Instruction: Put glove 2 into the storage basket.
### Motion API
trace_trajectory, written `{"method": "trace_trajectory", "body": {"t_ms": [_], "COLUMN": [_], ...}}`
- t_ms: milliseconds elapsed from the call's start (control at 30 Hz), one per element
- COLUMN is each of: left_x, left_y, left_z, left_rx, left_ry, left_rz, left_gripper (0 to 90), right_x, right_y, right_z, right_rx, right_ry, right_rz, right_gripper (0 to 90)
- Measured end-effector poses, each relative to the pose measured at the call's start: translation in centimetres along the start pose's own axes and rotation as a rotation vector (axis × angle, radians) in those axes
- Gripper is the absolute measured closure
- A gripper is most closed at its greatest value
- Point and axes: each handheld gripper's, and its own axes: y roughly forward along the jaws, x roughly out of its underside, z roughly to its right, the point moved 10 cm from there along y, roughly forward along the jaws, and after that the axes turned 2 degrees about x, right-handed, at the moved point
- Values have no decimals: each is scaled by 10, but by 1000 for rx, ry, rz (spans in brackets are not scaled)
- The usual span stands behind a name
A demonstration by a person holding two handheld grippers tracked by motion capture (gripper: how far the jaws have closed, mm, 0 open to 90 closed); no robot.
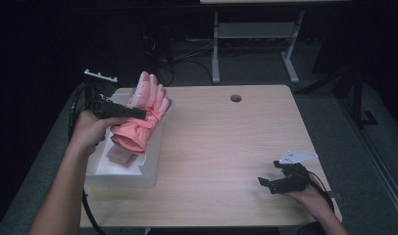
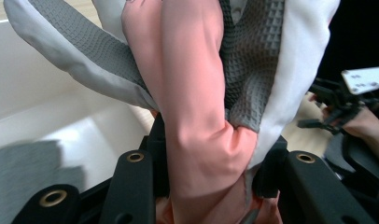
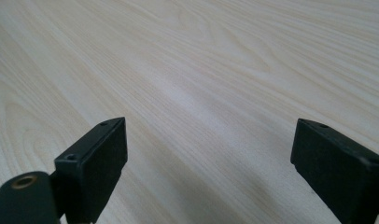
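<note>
One pale wood-grain tabletop (image 1: 226, 147) is carrying everything we are working with; it has rounded corners and a small round hole near its far edge. Around it we are seeing a dark room with grey floor, and the white legs of another desk (image 1: 256, 39) are standing beyond the far edge.

At the left end of the tabletop an open white rectangular box (image 1: 148, 164) is sitting, its length running from the near side toward the far side. We are holding the salmon-pink padded glove with white and grey textured palm patches (image 1: 144, 110) above that box. Its long axis is running from near to far, fingers pointing up and away from us, cuff hanging down toward the inside of the box.

Our left gripper (image 1: 133, 113) is pinching the glove across its middle; in the left gripper view the pink fabric (image 2: 197, 121) is bunching between the two black jaws.

Our right gripper (image 1: 270, 182) is resting at the near right part of the tabletop, well apart from the glove, its jaws standing spread over bare wood with nothing between them.
</note>
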Motion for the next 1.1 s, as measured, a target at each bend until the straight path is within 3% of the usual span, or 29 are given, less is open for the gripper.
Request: {"method": "trace_trajectory", "body": {"t_ms": [400,733,900,1100], "left_x": [25,50,61,73], "left_y": [-7,26,48,69], "left_z": [-61,-90,-97,-102], "left_rx": [-105,-124,-94,-92], "left_ry": [-128,-189,-215,-235], "left_rz": [20,-35,-60,-100], "left_gripper": [593,591,591,585], "right_x": [0,0,0,0], "right_y": [1,0,0,0], "right_z": [-1,-1,-1,-1], "right_rx": [-2,-3,-3,-7], "right_ry": [3,6,5,1], "right_rz": [-1,-2,-1,-1], "right_gripper": [106,106,107,107]}}
